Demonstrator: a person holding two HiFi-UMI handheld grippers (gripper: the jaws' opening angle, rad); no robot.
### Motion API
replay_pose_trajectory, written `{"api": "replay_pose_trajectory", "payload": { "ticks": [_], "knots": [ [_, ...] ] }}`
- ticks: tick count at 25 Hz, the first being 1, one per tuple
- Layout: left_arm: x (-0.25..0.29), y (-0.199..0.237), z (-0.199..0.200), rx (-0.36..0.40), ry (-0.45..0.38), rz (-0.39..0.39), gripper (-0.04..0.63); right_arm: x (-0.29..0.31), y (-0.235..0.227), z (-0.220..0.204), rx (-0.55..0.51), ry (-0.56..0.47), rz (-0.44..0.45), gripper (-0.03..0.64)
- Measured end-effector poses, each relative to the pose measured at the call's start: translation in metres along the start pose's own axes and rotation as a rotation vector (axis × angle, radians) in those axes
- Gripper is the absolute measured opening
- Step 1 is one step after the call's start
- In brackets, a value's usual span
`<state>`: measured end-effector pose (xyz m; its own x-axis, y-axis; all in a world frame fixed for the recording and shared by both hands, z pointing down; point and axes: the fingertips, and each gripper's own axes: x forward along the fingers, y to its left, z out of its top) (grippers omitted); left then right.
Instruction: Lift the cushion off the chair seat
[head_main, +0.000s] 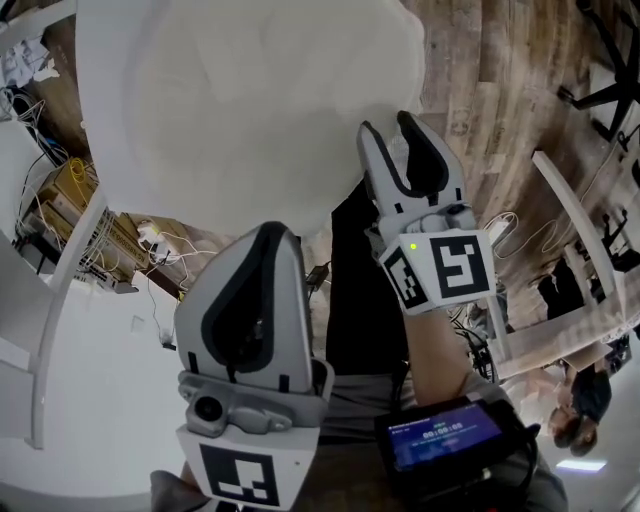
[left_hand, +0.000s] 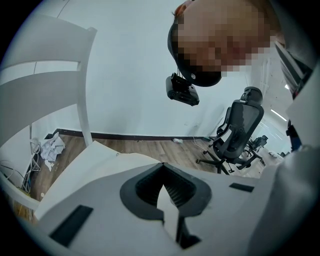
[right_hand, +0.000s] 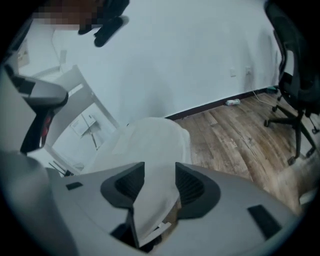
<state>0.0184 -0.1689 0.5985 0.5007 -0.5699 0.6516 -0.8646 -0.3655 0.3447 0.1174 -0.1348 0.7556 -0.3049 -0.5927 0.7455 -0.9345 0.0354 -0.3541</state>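
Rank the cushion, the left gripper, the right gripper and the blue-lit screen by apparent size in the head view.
1. cushion
2. left gripper, enlarged by its nearness to the camera
3. right gripper
4. blue-lit screen, only a little smaller than the right gripper

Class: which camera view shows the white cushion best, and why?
The head view: the cushion fills the upper frame, most of its rounded outline visible. The left gripper view shows only a flat corner beyond the jaws; the right gripper view shows one end, its edge between the parted jaws.
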Motion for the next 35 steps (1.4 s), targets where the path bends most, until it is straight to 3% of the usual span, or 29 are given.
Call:
{"api": "replay_pose_trajectory", "payload": {
  "ticks": [5, 10, 12, 22, 29, 35],
  "knots": [
    [0.005, -0.009, -0.003, -0.001, 0.005, -0.003, 0.006, 0.005, -0.021, -0.001, 0.07, -0.016, 0.026, 0.296],
    [0.008, -0.01, -0.008, 0.004, 0.016, 0.009, 0.006, 0.02, -0.029, -0.012, 0.181, -0.004, 0.12, 0.31],
    [0.008, -0.008, -0.01, 0.008, 0.024, 0.022, 0.006, 0.024, -0.026, -0.015, 0.167, 0.005, 0.149, 0.294],
    [0.002, -0.017, 0.012, 0.013, -0.018, 0.026, 0.006, 0.013, -0.012, 0.0, 0.127, 0.0, 0.181, 0.076],
    [-0.015, -0.031, 0.048, 0.03, -0.092, 0.037, 0.006, -0.009, 0.02, 0.039, 0.007, -0.03, 0.221, 0.048],
    [-0.043, -0.038, 0.089, 0.061, -0.176, 0.066, 0.006, -0.036, 0.074, 0.083, -0.109, -0.05, 0.29, 0.044]
  ]
}}
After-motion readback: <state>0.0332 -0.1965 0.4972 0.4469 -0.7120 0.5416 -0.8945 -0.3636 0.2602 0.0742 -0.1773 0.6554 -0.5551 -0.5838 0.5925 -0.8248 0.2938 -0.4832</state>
